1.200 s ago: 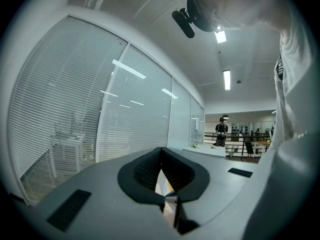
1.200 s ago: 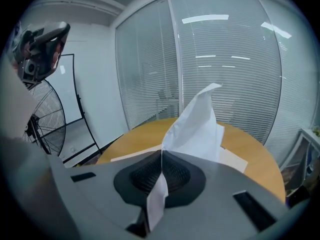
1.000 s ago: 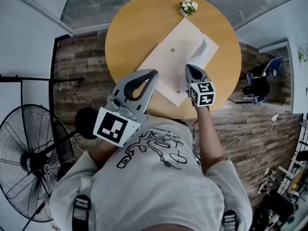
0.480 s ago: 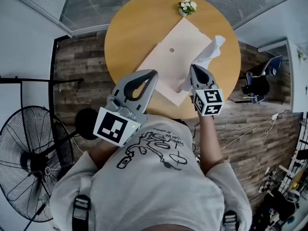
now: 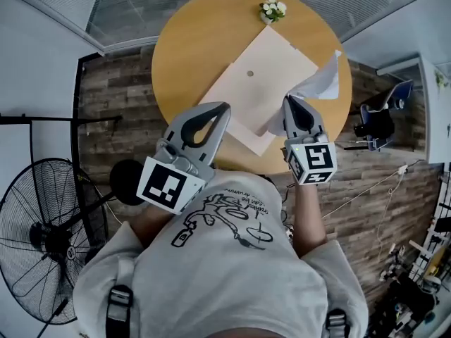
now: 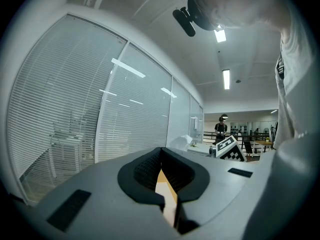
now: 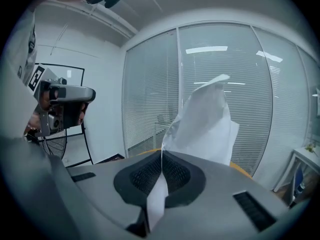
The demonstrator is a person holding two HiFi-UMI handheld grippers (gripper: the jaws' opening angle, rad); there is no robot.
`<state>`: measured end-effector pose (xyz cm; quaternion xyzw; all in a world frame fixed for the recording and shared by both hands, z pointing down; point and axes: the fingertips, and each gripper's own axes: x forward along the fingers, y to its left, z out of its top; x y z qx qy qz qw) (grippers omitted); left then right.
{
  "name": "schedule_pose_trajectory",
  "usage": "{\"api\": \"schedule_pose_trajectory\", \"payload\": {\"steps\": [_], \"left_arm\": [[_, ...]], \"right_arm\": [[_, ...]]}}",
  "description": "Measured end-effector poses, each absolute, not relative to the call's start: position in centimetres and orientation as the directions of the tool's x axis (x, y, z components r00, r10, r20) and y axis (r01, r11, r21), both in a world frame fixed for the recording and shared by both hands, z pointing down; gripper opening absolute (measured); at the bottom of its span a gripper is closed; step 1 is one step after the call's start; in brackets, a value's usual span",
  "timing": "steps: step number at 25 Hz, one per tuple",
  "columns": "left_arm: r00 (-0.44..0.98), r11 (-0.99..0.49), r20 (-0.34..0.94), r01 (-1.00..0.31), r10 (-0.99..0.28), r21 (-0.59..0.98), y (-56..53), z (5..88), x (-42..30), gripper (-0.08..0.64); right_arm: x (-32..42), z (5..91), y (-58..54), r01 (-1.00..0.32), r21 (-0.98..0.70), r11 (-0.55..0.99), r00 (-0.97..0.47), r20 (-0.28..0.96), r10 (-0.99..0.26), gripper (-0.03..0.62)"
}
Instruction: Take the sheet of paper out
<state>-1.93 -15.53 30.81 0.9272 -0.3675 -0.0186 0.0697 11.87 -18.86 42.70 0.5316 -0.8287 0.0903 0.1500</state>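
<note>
- At the round table (image 5: 183, 41): envelope (image 5: 243, 97) lies flat, toward the near side.
- Right gripper (image 5: 294, 103) is clamped on the paper (image 5: 320, 83) at its edge. The paper stands up, bent, above the envelope's right edge.
- Left gripper (image 5: 220, 109) is held high by the envelope's near corner, jaws together, nothing gripped as far as I can judge.
- Step in hand, I judge: the draw-out, well along. Cannot tell whether the paper's lower end is clear of the envelope.
- Next calls for lifting it clear and away. The envelope may drag along, being unpinned.
</note>
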Motion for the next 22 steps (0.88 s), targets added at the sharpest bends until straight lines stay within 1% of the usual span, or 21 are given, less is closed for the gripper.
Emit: {"api": "schedule_pose_trajectory", "payload": {"steps": [11, 20, 22], "left_arm": [[0.728, -0.719, 0.017, -0.681, -0.686, 0.138, -16.2, 30.6, -1.7, 0.02], [0.726, -0.718, 0.009, -0.682, -0.688, 0.14, -16.5, 30.6, -1.7, 0.02], [0.728, -0.719, 0.033, -0.683, -0.685, 0.132, -16.5, 31.0, -1.7, 0.02]], "right_arm": [[11.7, 37.7, -17.6, -0.912, 0.053, 0.407, -0.378, 0.279, -0.883, 0.011], [11.5, 35.5, -16.2, -0.908, 0.086, 0.41, -0.377, 0.258, -0.889, 0.011], [11.4, 35.0, -15.9, -0.907, 0.096, 0.41, -0.377, 0.252, -0.891, 0.011]]}}
